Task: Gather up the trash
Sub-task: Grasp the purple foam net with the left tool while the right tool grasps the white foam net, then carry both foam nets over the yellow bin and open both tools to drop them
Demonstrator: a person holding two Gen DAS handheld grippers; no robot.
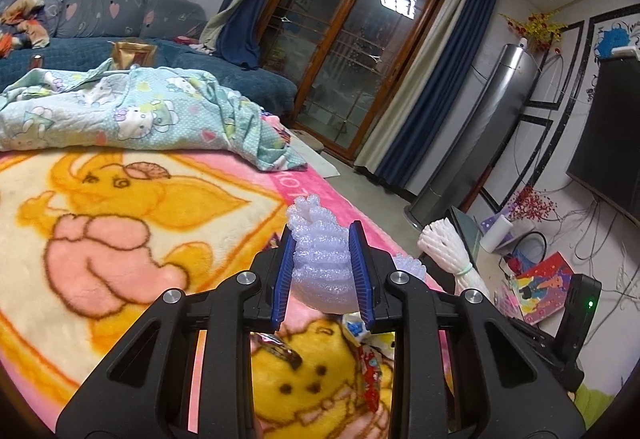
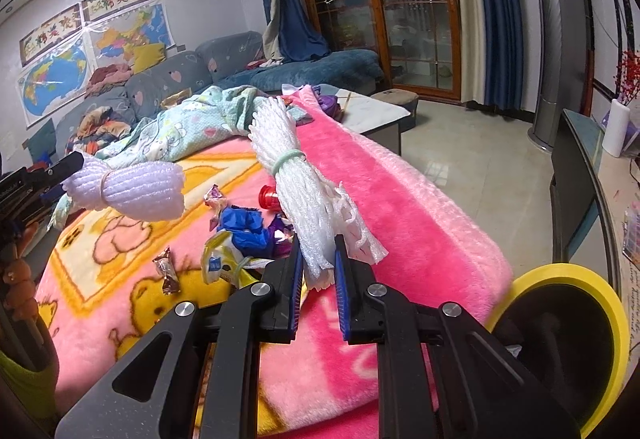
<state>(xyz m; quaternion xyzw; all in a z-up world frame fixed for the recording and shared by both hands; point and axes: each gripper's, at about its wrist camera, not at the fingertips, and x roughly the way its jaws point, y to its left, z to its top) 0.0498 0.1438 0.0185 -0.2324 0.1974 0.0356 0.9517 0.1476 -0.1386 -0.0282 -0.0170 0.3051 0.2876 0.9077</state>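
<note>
From the left wrist camera, the left gripper (image 1: 323, 271) pinches a lavender foam fruit net (image 1: 320, 259) between its blue pads, holding it just above the pink cartoon blanket (image 1: 120, 199). Below the fingers a few wrappers peek out: a shiny brown one (image 1: 276, 349) and a red printed one (image 1: 370, 375). At the right, the white foam net bundle (image 1: 448, 251) stands up, tied with a pale green band. Only this view shows the dark television (image 1: 612, 135), the colourful book (image 1: 544, 289) on the cabinet beside it, and a black device with a green light (image 1: 580, 303). Pink lettering runs along the blanket's border, too distorted to read.

From the right wrist camera, the right gripper (image 2: 318, 271) clamps the lower end of the white foam net bundle (image 2: 296, 175), which slants up and away over the blanket (image 2: 400, 207). Here the lavender net (image 2: 132, 191) shows as a bundle cinched by a band, gripped at its left end by the other tool. Only this view shows the trash pile on the blanket: a crumpled blue wrapper (image 2: 244, 227), a red bottle cap (image 2: 269, 197), a brown candy wrapper (image 2: 168, 271), a yellow-white packet (image 2: 216, 259). A yellow-rimmed black bin (image 2: 560, 339) sits at lower right, off the blanket's edge. Wall maps (image 2: 56, 79) and banners of Chinese characters hang behind the sofa (image 2: 168, 79); I cannot read them.
</note>
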